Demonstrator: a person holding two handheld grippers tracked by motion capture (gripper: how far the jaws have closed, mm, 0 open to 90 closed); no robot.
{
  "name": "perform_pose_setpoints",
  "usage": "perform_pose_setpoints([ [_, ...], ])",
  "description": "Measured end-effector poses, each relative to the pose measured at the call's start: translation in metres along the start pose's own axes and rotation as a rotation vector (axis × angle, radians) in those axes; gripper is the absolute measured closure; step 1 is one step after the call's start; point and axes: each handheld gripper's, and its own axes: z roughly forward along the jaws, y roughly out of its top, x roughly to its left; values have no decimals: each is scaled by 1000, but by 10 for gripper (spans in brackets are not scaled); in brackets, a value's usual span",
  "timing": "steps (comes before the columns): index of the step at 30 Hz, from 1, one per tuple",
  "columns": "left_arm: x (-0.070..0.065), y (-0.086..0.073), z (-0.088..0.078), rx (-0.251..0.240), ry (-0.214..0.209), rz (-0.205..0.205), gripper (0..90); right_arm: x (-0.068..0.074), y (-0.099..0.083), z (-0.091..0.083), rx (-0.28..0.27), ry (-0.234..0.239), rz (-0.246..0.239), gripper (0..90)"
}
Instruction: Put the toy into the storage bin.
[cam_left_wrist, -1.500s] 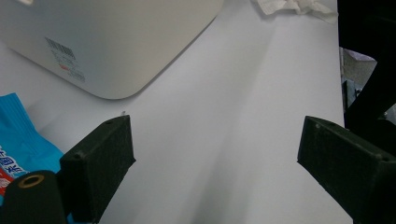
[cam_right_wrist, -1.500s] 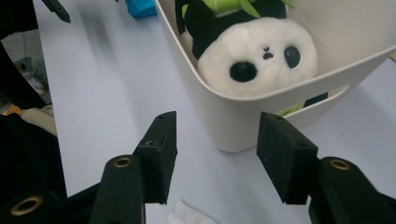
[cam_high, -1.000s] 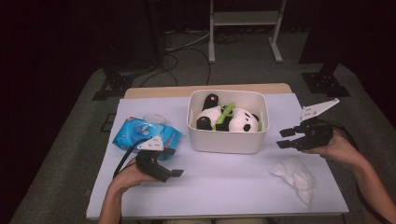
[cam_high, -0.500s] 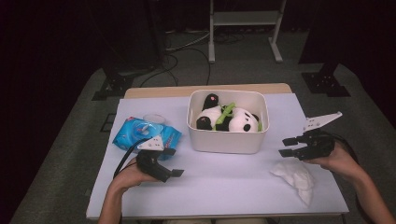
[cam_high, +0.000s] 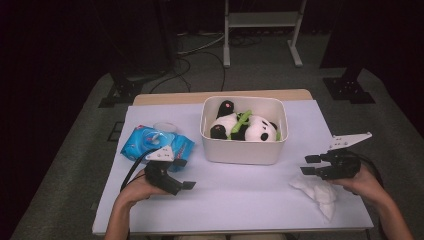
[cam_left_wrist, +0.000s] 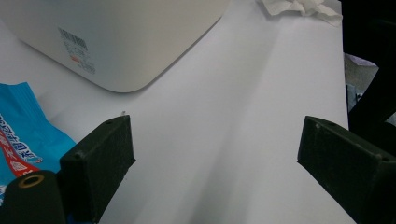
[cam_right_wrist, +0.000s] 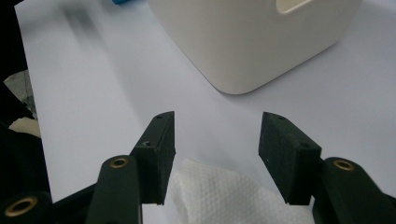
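- The right gripper (cam_high: 311, 165) is hovering just above the crumpled white tissue (cam_high: 316, 192), which is lying on the table (cam_high: 240, 200) at about 4 o'clock from the white bin (cam_high: 244, 150); the work in hand looks like picking that tissue up.
- In the right gripper view its jaws are standing apart with nothing between them, and the tissue (cam_right_wrist: 219, 196) is sitting just below and between the fingertips.
- The next move, as I judge it, is calling for a short drop and a slight pull toward 6 o'clock, so the pads are straddling a raised fold before closing.
- The left gripper (cam_high: 184, 185) is resting on the table at about 7 o'clock from the bin, jaws wide apart and holding nothing.
- A blue wipes packet (cam_high: 150, 145) is lying at 9 o'clock from the bin, just beside the left gripper.
- A plush panda (cam_high: 250, 127) with a green piece is sitting inside the bin.
- Nothing is standing between the right gripper and the tissue; the bin's near corner (cam_right_wrist: 243, 70) is staying well clear at its 12 o'clock.
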Motion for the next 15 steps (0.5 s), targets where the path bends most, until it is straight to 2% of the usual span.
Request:
perform_pose_setpoints([
  [15,-1,0,1,3,1,0,100,4,-22,4,-25,-9,21,440],
])
